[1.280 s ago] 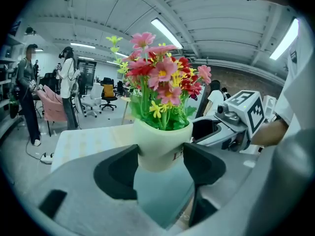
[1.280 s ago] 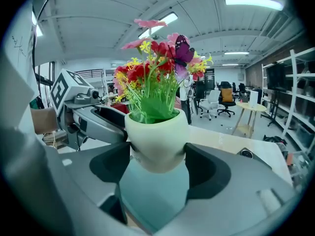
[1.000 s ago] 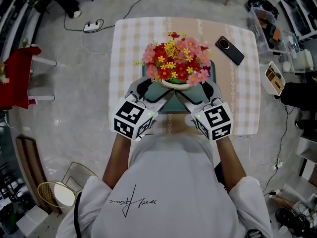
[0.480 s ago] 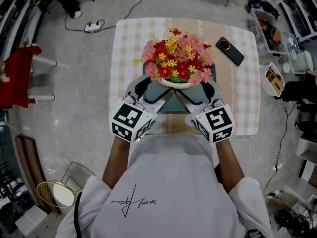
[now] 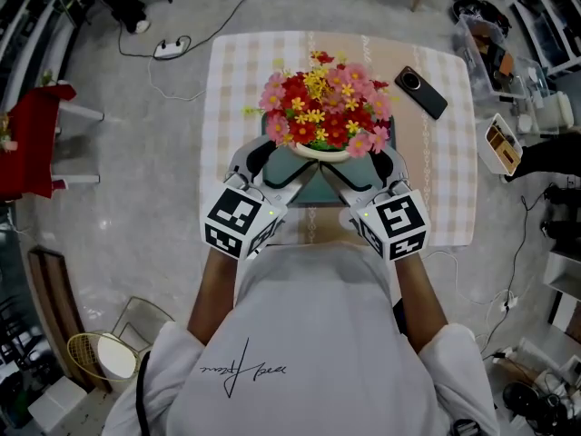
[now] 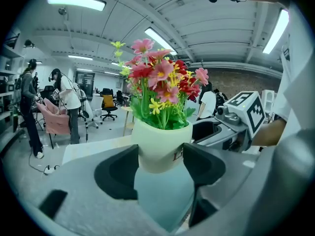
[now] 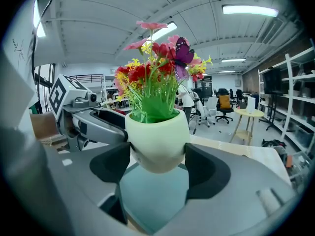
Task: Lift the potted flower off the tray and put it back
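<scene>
A cream pot (image 6: 160, 144) of red, pink and yellow flowers (image 5: 322, 107) hangs just above the teal tray (image 5: 313, 191). My left gripper (image 5: 272, 166) is shut on the pot from the left, and my right gripper (image 5: 365, 166) is shut on it from the right. In the left gripper view the black pads (image 6: 123, 173) press the pot's sides, with the left gripper (image 6: 160, 163) over the tray (image 6: 162, 198). The right gripper view shows the same: the pot (image 7: 156, 141) sits in the right gripper (image 7: 156, 166), its base clear of the tray (image 7: 152, 195).
The tray lies on a checked tablecloth (image 5: 236, 71) covering a small table. A black phone (image 5: 421, 92) rests at the table's far right. Cables and a power strip (image 5: 171, 47) lie on the floor beyond the table. Shelves and bins (image 5: 504, 62) stand to the right.
The flowers sit very slightly higher in the head view than a second ago. Both grippers keep the same hold on the pot.
</scene>
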`<control>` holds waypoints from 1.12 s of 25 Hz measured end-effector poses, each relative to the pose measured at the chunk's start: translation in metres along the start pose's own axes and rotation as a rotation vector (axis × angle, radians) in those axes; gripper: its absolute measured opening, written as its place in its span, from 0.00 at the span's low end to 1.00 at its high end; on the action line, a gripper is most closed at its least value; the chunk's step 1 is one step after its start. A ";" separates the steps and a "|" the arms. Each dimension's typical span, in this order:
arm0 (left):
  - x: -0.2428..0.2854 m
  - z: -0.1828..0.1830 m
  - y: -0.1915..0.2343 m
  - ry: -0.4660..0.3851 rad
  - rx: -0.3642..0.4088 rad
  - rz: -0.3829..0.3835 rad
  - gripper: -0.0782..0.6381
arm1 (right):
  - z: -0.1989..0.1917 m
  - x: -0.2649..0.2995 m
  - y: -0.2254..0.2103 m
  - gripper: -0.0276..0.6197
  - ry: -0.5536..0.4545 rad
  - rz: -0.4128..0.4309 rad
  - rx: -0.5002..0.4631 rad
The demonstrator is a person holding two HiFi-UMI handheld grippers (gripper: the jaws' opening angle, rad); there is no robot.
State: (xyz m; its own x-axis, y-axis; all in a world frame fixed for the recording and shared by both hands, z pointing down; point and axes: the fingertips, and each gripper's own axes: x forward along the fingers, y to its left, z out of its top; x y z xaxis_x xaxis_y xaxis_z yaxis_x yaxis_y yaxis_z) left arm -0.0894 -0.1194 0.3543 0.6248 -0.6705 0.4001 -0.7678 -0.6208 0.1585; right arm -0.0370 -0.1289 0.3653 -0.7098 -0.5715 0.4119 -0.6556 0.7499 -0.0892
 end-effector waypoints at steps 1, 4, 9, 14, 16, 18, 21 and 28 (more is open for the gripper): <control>0.000 -0.002 0.000 0.002 -0.002 0.001 0.50 | 0.000 0.000 0.000 0.59 0.001 0.000 -0.001; -0.001 -0.005 0.001 0.004 -0.017 -0.001 0.50 | -0.001 0.001 0.001 0.59 0.005 0.001 -0.002; 0.000 -0.007 0.000 0.011 -0.018 -0.003 0.50 | -0.005 0.001 0.002 0.59 0.012 -0.001 -0.001; 0.000 -0.013 0.000 0.021 -0.017 -0.005 0.50 | -0.012 0.003 0.004 0.59 0.023 0.000 0.005; 0.001 -0.014 -0.001 0.020 -0.015 -0.008 0.50 | -0.014 0.003 0.004 0.59 0.029 0.001 0.010; 0.002 -0.015 -0.001 0.019 -0.015 -0.010 0.50 | -0.015 0.003 0.003 0.59 0.034 0.003 0.008; 0.004 -0.019 -0.002 0.023 -0.021 -0.018 0.50 | -0.019 0.002 0.002 0.59 0.041 0.000 0.007; 0.013 -0.034 -0.006 0.040 0.010 -0.050 0.49 | -0.039 0.002 -0.001 0.59 0.075 -0.017 0.029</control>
State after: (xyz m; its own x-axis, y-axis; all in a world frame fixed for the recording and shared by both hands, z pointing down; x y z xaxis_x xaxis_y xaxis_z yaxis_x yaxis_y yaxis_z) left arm -0.0814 -0.1102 0.3890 0.6556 -0.6222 0.4279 -0.7344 -0.6572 0.1697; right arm -0.0275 -0.1175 0.4015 -0.6780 -0.5568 0.4799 -0.6752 0.7298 -0.1071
